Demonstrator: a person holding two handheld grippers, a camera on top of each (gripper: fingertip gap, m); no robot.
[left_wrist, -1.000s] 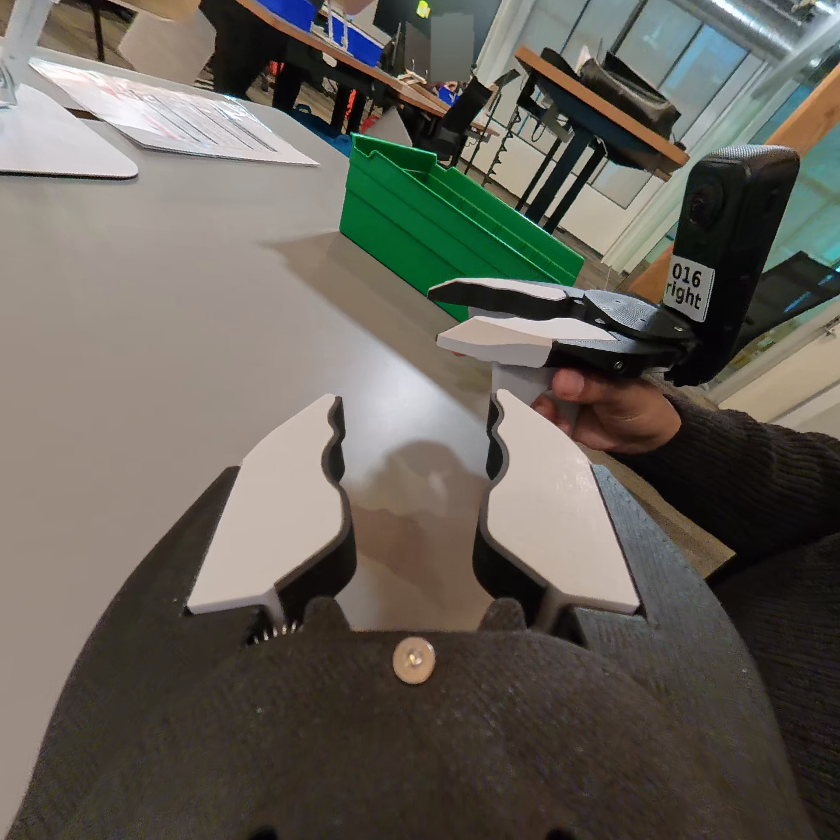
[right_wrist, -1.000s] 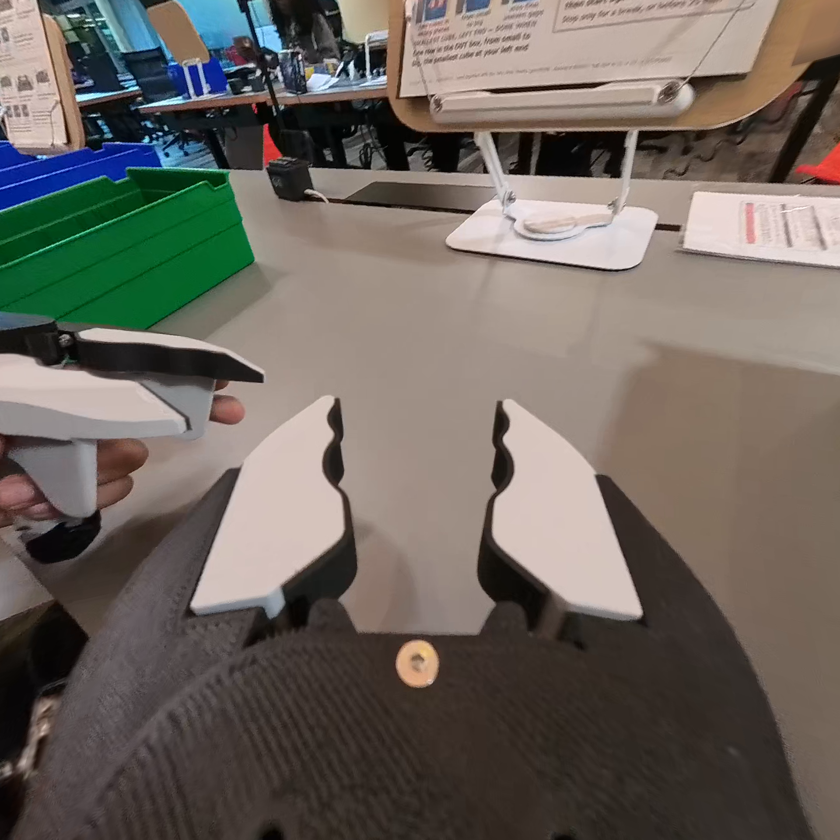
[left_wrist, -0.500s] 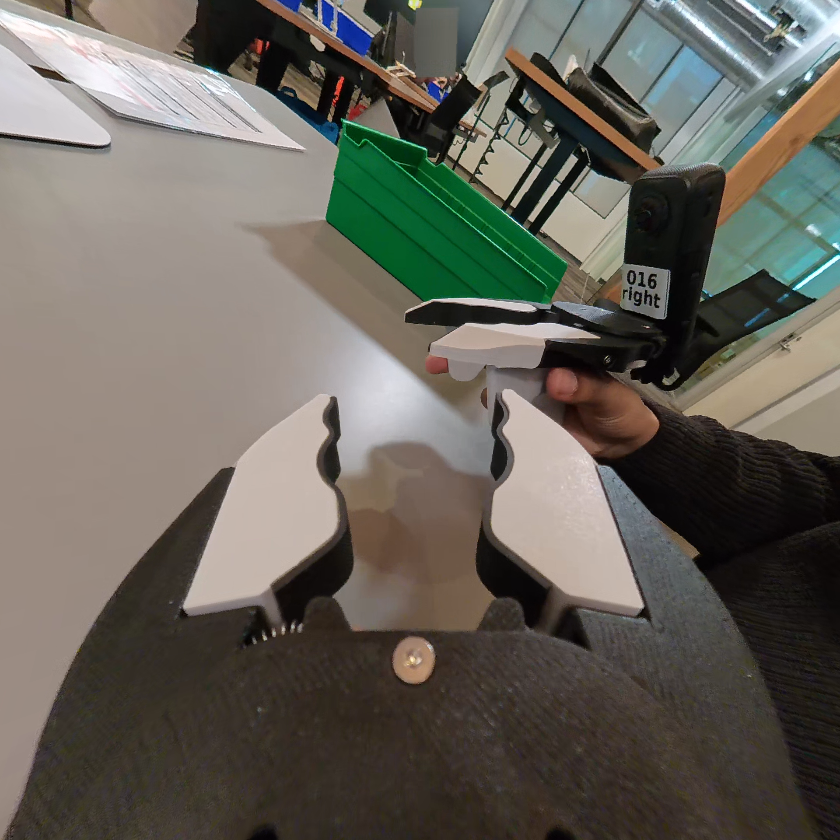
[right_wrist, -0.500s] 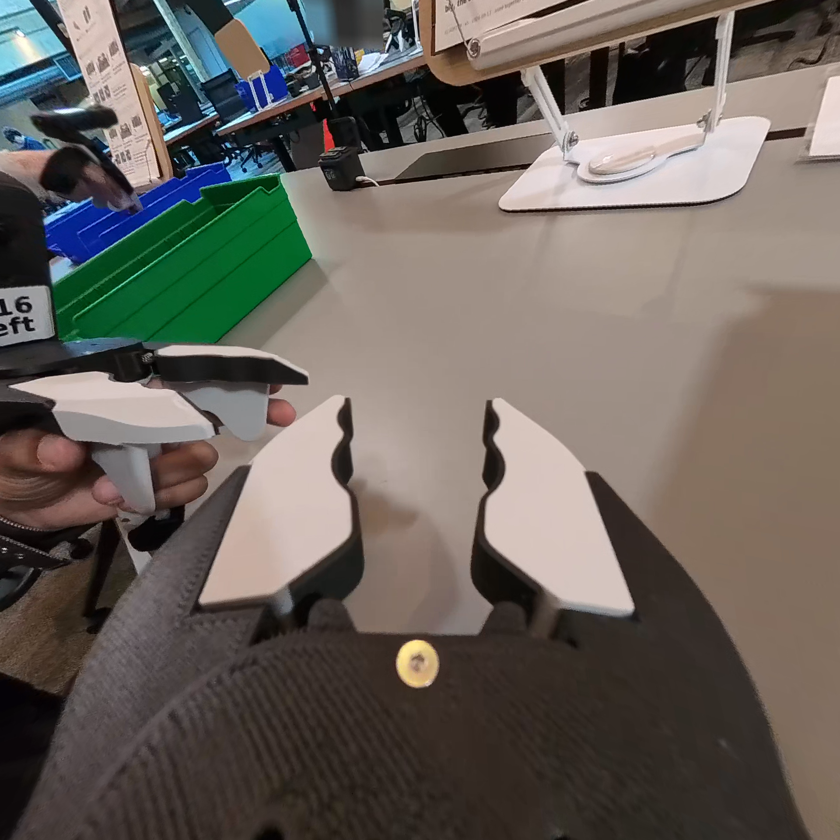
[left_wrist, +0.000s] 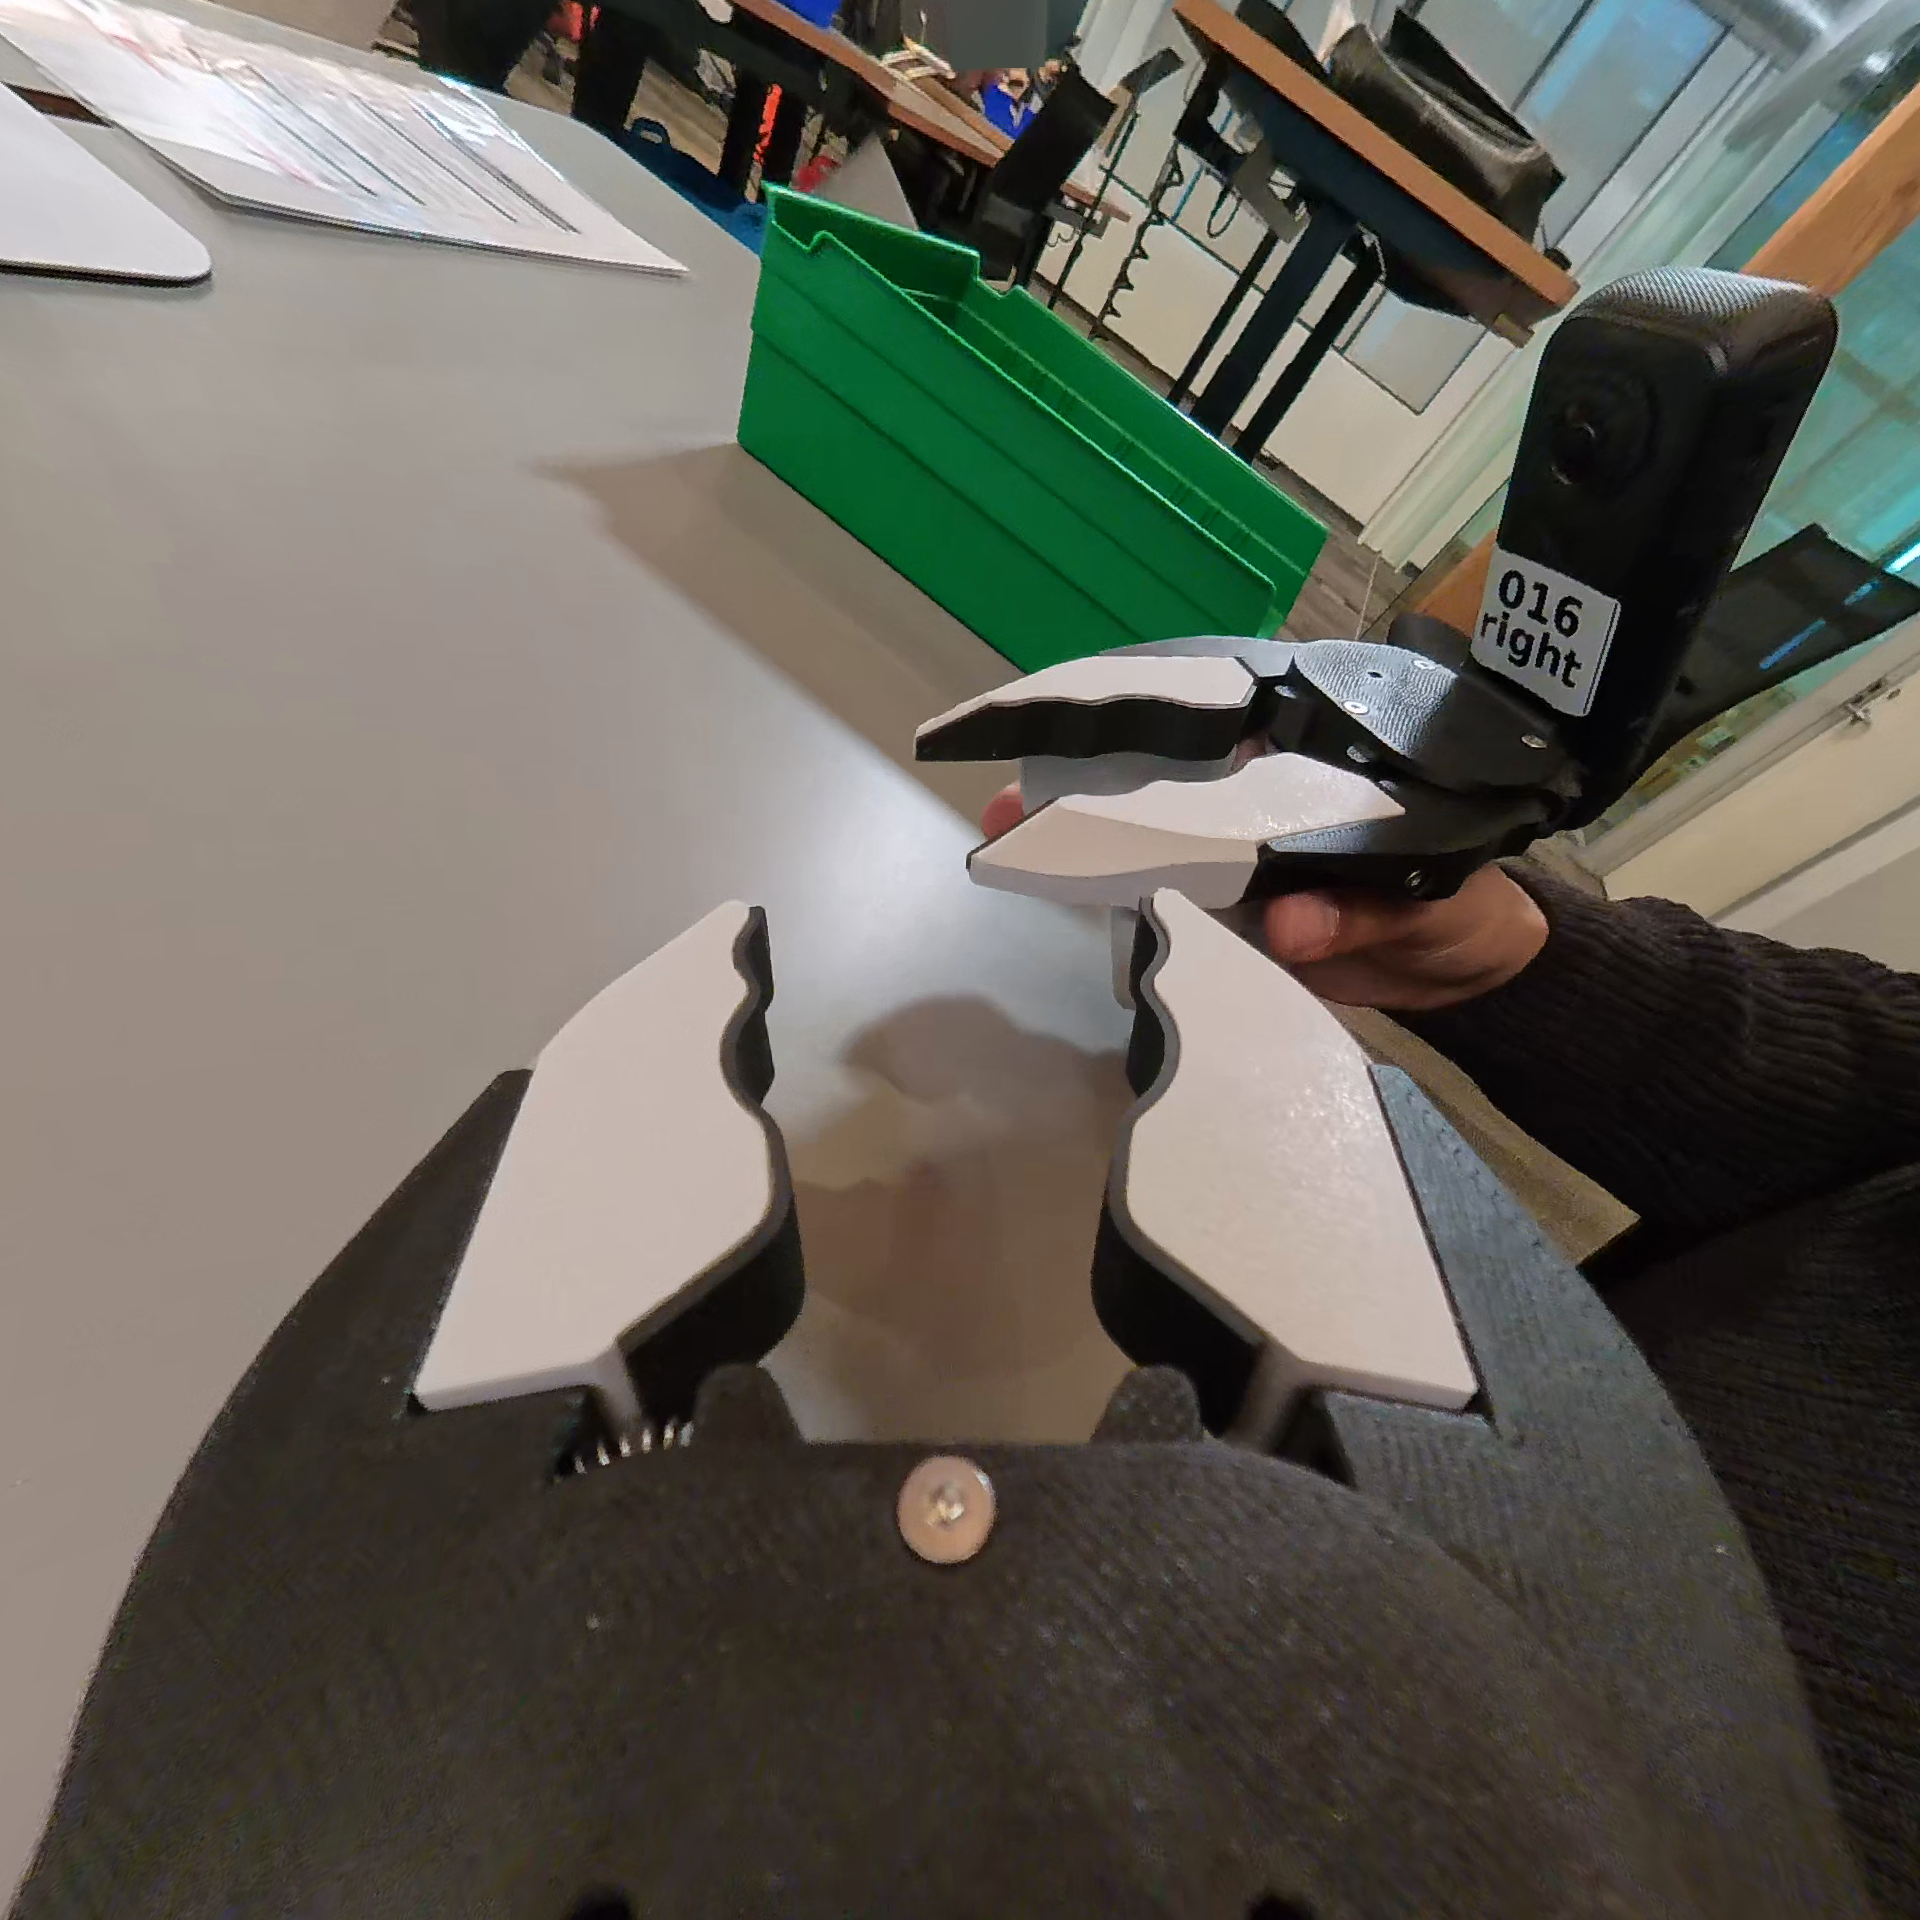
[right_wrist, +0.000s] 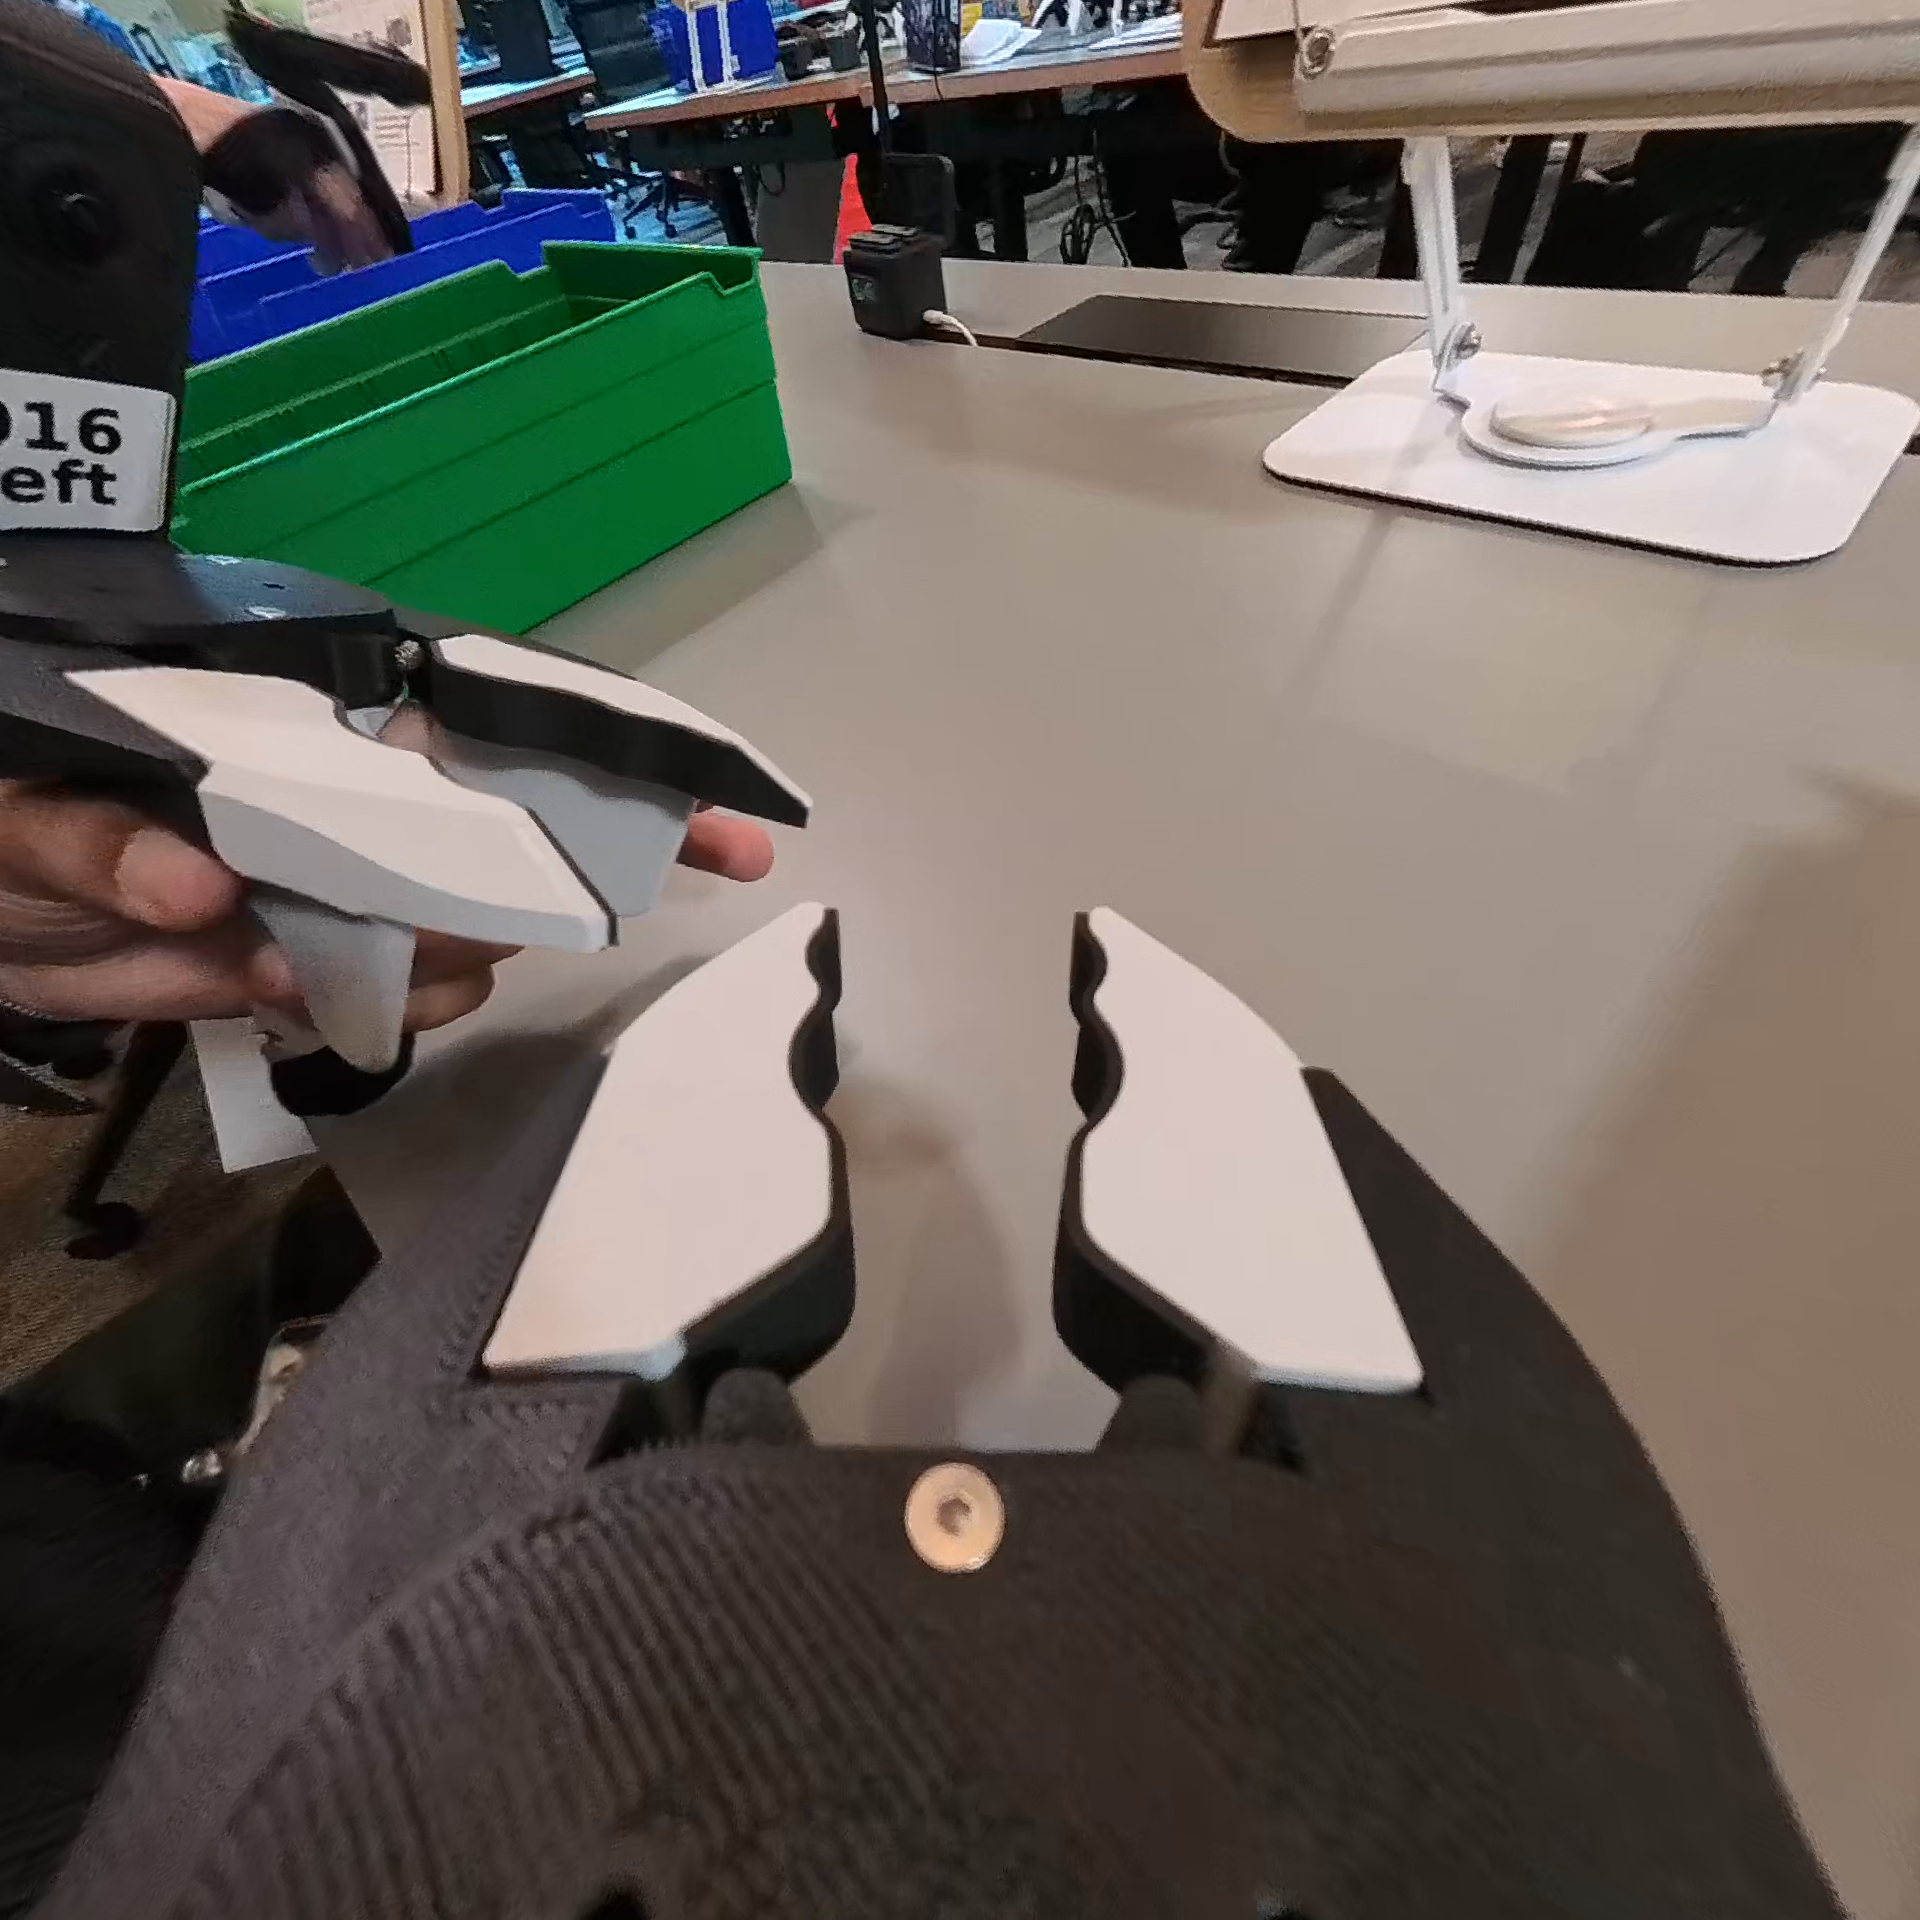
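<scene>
Swinging nearer to each other since a second ago, with the right gripper now tilting up and showing more of its upper side in the left wrist view. Hovering over the bare grey table, with the left gripper standing wide apart at the fingers and gripping nothing. Narrowing slightly on the right, white fingers parted by a moderate gap with only tabletop showing between them. Being held from below by a hand in a dark knitted sleeve. Pointing across each other near the table's edge, close together but not touching. Lying at the table's edge, a long green plastic bin, long axis running away from the grippers. Standing farther back, a white flat-based stand and a laminated printed sheet.
</scene>
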